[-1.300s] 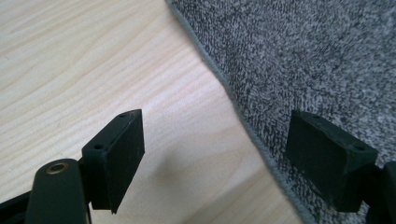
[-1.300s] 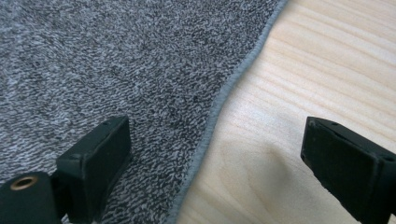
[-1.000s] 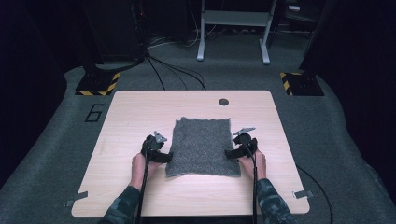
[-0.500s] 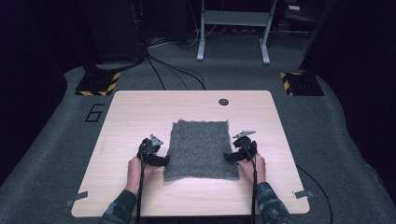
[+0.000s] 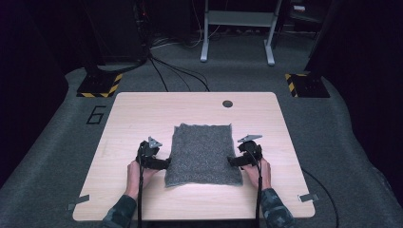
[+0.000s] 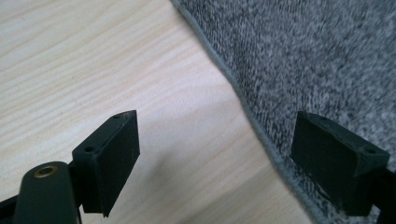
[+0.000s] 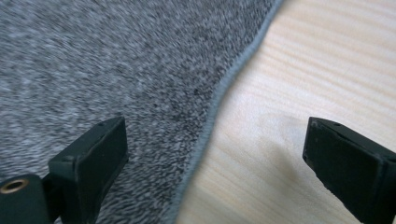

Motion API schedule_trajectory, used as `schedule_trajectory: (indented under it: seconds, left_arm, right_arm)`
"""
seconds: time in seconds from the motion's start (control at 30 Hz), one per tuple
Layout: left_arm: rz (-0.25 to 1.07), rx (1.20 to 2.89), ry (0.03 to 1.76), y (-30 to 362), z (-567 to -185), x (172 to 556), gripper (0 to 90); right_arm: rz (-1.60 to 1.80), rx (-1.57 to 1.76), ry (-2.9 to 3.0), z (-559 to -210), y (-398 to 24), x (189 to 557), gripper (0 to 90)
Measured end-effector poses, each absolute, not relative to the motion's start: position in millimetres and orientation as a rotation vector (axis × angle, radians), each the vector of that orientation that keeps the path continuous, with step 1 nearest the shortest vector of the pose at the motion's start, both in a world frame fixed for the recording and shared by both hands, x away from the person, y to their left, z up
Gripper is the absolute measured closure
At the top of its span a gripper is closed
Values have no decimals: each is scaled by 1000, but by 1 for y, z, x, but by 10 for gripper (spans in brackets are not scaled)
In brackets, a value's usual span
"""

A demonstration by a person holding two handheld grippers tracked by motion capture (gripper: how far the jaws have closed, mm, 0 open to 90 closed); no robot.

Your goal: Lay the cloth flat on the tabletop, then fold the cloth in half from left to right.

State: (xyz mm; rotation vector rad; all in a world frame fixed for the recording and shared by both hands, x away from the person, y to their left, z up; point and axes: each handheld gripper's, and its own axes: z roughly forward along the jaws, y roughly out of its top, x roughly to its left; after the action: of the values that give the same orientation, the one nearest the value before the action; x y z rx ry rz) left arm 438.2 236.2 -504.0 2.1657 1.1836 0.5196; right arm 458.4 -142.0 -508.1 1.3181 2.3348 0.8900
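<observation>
While lying flat on the wooden table (image 5: 128, 123), nearer the person's edge, grey cloth (image 5: 204, 152) flanked by both tools. Left gripper (image 6: 215, 149) at the cloth's left hem, jaws spread and just been opening wider, one jaw over bare wood and one over the fabric, hem passing between, nothing pinched. Right gripper (image 7: 212, 161) at the opposite hem, jaws likewise spread astride the edge, gripping nothing.
</observation>
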Motion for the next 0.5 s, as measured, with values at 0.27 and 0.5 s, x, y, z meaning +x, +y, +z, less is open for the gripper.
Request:
schedule_trajectory:
  seconds: [0.27, 0.5]
  left_arm:
    - [453, 2090, 1210, 242, -495, 457, 146]
    - [446, 2062, 1235, 246, -492, 473, 146]
  right_arm:
    - [960, 1239, 2364, -488, -126, 445, 68]
    - [991, 1132, 2424, -480, -105, 435, 74]
